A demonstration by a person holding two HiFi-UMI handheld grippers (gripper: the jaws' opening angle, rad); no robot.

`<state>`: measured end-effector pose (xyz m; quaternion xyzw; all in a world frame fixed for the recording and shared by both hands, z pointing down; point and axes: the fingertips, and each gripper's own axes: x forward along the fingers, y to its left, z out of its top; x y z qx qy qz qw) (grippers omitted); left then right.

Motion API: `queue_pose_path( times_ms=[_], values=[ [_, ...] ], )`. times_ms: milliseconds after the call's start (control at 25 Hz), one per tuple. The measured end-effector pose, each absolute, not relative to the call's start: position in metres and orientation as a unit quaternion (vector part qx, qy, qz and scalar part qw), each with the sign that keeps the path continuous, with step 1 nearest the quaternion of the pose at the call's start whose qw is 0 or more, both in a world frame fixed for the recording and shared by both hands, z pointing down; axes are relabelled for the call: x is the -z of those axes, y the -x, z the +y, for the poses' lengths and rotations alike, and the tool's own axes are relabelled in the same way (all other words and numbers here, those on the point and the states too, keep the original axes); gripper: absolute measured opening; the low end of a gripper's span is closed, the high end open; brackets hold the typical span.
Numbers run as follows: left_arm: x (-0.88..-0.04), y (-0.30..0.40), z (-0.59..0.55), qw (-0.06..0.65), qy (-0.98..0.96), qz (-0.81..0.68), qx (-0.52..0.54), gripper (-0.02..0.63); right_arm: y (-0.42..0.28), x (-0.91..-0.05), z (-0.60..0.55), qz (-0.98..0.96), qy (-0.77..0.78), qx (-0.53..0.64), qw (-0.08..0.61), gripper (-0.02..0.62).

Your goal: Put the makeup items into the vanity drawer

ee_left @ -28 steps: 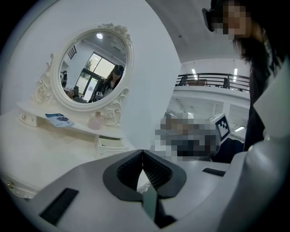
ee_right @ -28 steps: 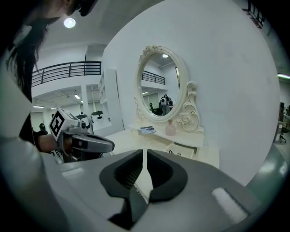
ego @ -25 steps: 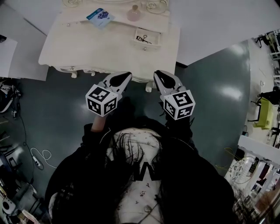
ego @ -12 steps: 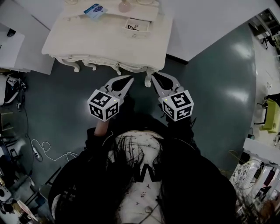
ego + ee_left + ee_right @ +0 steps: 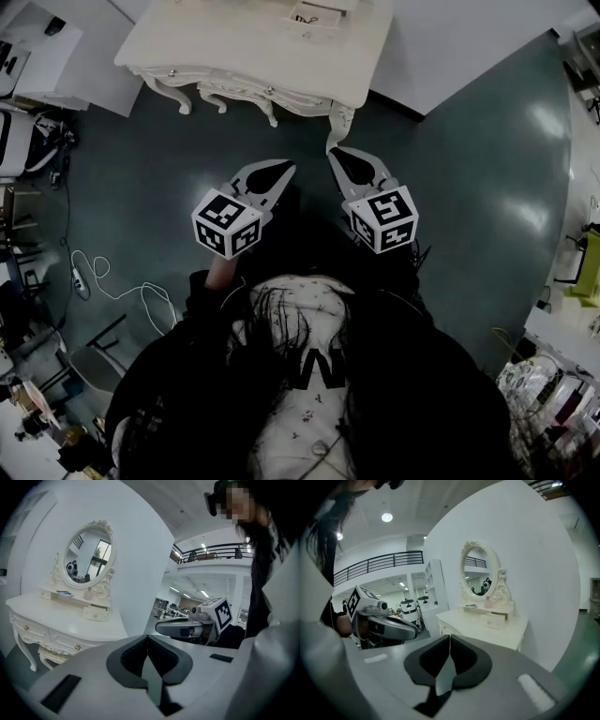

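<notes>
The white vanity table stands at the top of the head view, well ahead of both grippers. Its small open top drawer holds a black eyelash curler. The left gripper and right gripper hover side by side over the floor, in front of the person's chest; both are shut with nothing between the jaws. In the right gripper view the vanity's oval mirror, a pink bottle and the small drawer show beyond the shut gripper. The left gripper view has the shut gripper low and the vanity at left.
A white cabinet stands left of the vanity. A white cable and other clutter lie on the dark green floor at the left. Shelves with small items sit at the lower right. A blue packet rests on the vanity's shelf.
The person has backed away from the vanity, which has slid toward the top edge of the head view. Both grippers stay shut, with nothing in them, side by side.
</notes>
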<state>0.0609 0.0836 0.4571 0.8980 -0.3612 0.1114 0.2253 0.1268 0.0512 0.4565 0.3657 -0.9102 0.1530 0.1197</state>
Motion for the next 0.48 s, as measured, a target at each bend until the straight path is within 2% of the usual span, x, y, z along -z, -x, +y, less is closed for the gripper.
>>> queue_pose_path(
  times_ms=[480],
  values=[
    [-0.437, -0.027, 0.129, 0.205, -0.905, -0.356, -0.114, 0.000, -0.090, -0.440, 0.093, -0.912, -0.368, -0.150, 0.099, 0.009]
  ],
)
